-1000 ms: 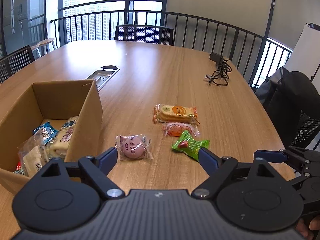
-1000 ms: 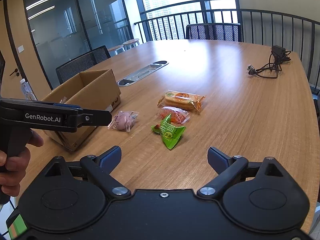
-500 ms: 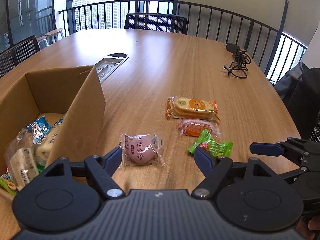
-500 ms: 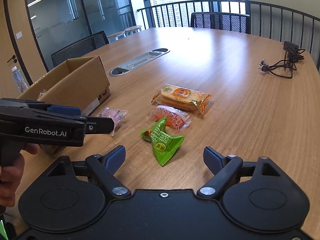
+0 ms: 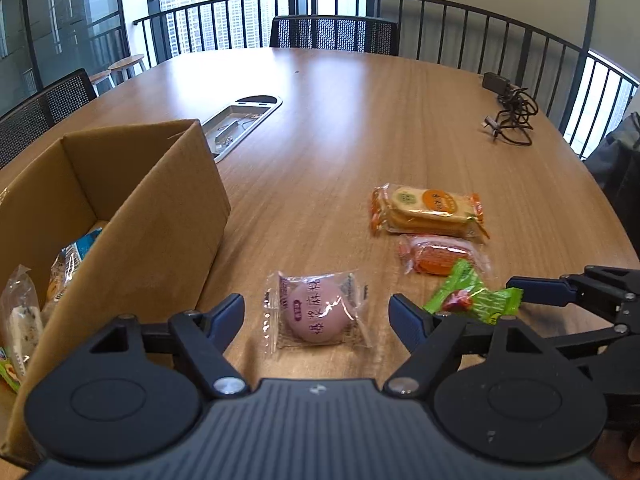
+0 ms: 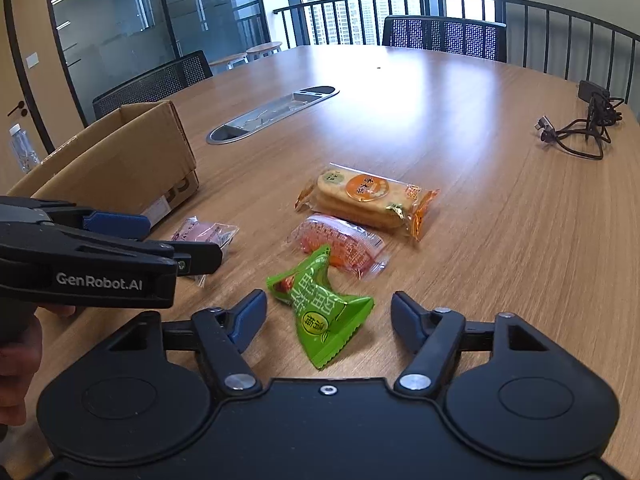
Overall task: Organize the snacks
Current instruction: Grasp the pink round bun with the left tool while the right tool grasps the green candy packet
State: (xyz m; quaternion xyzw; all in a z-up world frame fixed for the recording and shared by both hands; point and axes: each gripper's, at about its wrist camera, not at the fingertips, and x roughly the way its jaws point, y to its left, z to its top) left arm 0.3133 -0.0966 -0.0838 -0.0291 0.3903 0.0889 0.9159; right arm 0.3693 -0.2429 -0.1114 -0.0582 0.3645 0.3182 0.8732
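Snacks lay on the table (image 5: 360, 128). The left gripper (image 5: 316, 314) was wide open around the pink snack (image 5: 316, 312), beside the box (image 5: 152, 216). The right gripper (image 6: 328, 320) was wide open around the green snack (image 6: 324, 316).

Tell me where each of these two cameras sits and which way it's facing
Left wrist: on the left gripper, looking along its open jaws at the pink snack, cardboard box at left; the right gripper enters at right.
Right wrist: on the right gripper, open jaws around the green snack; left gripper and a hand at left.
Shared: both snacks, box, cracker pack, table.
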